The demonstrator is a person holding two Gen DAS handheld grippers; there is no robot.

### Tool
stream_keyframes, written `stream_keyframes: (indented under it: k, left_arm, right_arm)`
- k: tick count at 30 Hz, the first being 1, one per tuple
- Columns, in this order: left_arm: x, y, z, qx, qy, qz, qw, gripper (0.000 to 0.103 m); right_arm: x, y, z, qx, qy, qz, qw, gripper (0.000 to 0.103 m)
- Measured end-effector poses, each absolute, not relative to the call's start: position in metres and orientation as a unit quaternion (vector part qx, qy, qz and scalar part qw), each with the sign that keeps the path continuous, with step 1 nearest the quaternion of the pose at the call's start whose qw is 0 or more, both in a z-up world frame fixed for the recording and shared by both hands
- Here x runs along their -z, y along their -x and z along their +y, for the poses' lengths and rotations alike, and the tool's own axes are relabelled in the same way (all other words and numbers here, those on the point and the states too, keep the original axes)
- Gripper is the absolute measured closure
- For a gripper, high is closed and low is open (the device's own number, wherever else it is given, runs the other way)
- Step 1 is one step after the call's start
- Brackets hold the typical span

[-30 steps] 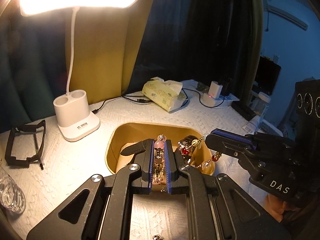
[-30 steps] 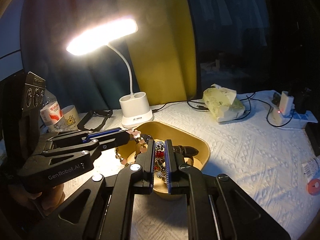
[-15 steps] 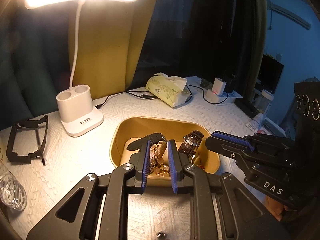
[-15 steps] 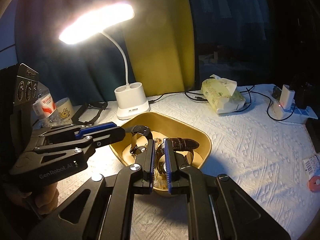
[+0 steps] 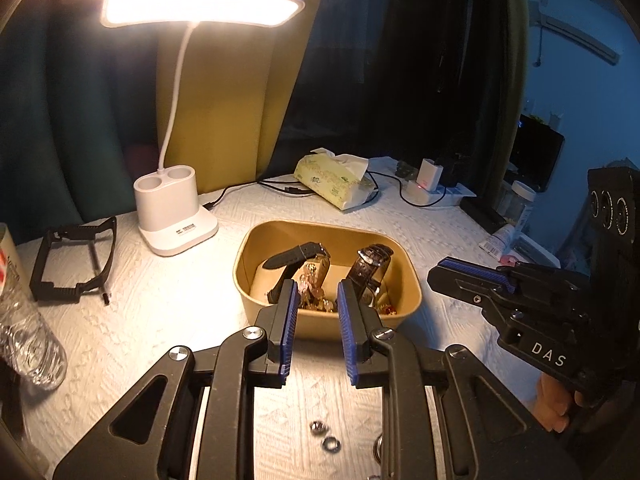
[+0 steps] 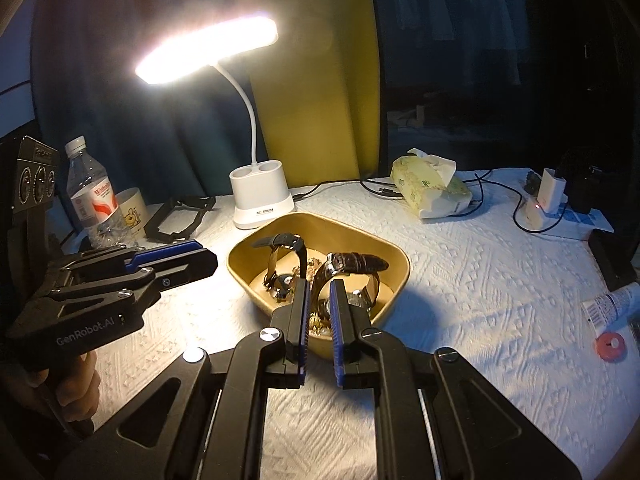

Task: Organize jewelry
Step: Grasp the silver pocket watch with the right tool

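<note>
So both claws are parked at the near side of the yellow tray [image 5: 404, 300], which sits mid-desk on the white textured cloth [image 6: 480, 280]. The left claw [image 5: 318, 292] has just been opening, and its blue pads are now spread a bit with nothing pinched between them; through the gap you just see the pile in the tray. The right claw [image 6: 319, 292] has its pads drawn nearly together, only a narrow slot left, and it isn't gripping anything either, as far as I can see.

The jewelry's all in the tray: a black-strap watch [image 6: 286, 244] arching up on the left side, a brown-strap watch [image 6: 352, 262] next to it on the right, and a tangle of gold chain and beads [image 5: 316, 300] on the bottom between them. In the left wrist view a couple of small rings [image 5: 331, 444] lie loose on the cloth, just under the claw, outside the tray.

Behind the tray there's a lit lamp [image 6: 260, 204] with a white base, a tissue pack [image 5: 332, 178] further right, and a charger [image 6: 550, 192] on a power strip. Over on the left, a water bottle [image 6: 90, 196], a mug [image 6: 132, 206] and a black frame thing [image 5: 72, 256]
</note>
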State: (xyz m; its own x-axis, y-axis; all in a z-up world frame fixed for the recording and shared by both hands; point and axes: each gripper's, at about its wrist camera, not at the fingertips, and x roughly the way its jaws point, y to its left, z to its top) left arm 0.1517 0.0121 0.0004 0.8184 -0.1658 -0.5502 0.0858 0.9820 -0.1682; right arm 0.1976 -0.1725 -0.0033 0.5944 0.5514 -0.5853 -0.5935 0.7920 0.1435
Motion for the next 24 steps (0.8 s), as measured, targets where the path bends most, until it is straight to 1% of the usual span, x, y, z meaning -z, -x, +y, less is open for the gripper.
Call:
stream_keyframes:
  k: [13,24]
  left_arm:
    - [0.004,-0.113,0.019,0.063,0.077,0.293,0.951,0.081]
    - [0.015,-0.083,0.026,0.059,0.089,0.296,0.949,0.081]
  right_arm:
    - [0.002,-0.164,-0.175,-0.309,0.045,0.318,0.895,0.092]
    - [0.014,-0.137,-0.173,-0.304,0.054,0.336,0.890,0.092]
